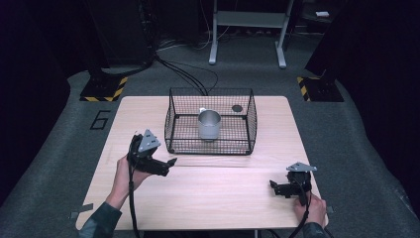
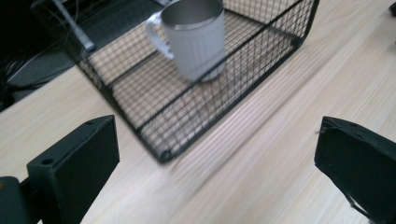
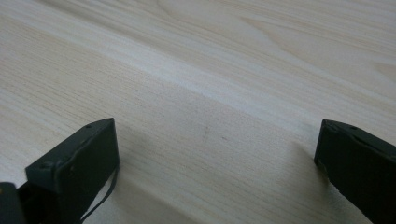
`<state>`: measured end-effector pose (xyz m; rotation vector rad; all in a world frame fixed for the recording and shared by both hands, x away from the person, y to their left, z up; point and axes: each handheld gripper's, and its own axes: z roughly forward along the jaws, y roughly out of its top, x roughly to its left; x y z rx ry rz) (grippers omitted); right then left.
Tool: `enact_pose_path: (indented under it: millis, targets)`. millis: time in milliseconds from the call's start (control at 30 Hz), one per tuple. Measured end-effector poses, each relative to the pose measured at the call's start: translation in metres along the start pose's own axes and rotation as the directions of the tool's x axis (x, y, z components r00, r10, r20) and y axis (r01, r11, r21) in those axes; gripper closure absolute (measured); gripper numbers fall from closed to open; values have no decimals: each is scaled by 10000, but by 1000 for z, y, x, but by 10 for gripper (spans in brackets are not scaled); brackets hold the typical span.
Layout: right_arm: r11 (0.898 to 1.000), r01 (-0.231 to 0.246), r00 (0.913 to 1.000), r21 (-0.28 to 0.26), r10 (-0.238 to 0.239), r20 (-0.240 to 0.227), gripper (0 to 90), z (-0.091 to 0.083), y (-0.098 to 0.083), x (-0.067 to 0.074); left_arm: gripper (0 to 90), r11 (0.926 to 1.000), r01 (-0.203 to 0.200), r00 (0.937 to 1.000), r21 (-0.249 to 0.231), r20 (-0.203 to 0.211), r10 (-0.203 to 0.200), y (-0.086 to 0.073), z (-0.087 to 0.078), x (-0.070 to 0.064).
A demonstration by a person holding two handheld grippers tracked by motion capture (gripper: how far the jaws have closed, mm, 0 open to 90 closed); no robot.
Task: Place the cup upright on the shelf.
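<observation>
- left gripper (image 1: 171, 162) is off the table near the front-left corner of the wire basket (image 1: 173, 119), jaws spread wide, nothing between them; the left gripper view looks at that corner with the cup behind the mesh.
- right gripper (image 1: 273, 187) is low over bare wood at the front right, well apart from the basket, jaws also spread and empty; its own view gives plain tabletop (image 3: 224, 70).
- metal cup (image 1: 209, 124) stands upright inside the basket, about mid-floor, handle toward the back-left; not touching any wall as far as i can tell.
- risk: basket walls are tall, so a low approach from the front makes a jaw hit the rim (image 2: 299, 32) and shoves the whole basket along the table (image 1: 148, 106), cup sliding with it.
- risk: coming in from above with jaws off-centre, one jaw lands on the cup rim (image 2: 191, 21) and tips it against the mesh.
- risk: cup wall is smooth metal and round, likely slippery; a shallow pinch on the lip may let it rotate or drop back when lifted.
- risk: handle (image 2: 156, 32) could catch the wire on the way out if the lift drifts sideways.
- risk: nothing steadies the basket with the right gripper this far off.
</observation>
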<state>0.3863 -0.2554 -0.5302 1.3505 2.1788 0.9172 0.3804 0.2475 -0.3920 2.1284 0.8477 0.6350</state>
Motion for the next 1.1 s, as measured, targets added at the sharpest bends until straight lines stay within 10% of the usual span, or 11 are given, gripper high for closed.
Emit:
enact_pose_path:
  millis: [467,567,600,800,867,1100]
  targets:
    - [10000,-4,10000,6,4,-2,0,0,0,0,0,9769,1896,9761,986,-1268,-1766,-103,5,20]
    - [10000,5,10000,7,-5,-1,0,0,0,0,0,9613,2479,9610,1199,-1562,-2283,-127,14,26]
    - [10000,1,10000,4,-1,-1,0,0,0,0,0,9445,2962,9474,1418,-1689,-2718,-139,20,31]
    - [10000,-24,10000,12,24,-1,0,0,0,0,0,9244,3517,9258,1477,-2010,-3201,-160,29,41]
    - [10000,-41,10000,13,41,0,0,0,0,0,0,9184,3851,9071,905,-2200,-3587,-167,30,46]
    - [10000,-33,10000,10,33,0,0,0,0,0,0,9239,3703,9161,961,-2026,-3461,-168,30,55]
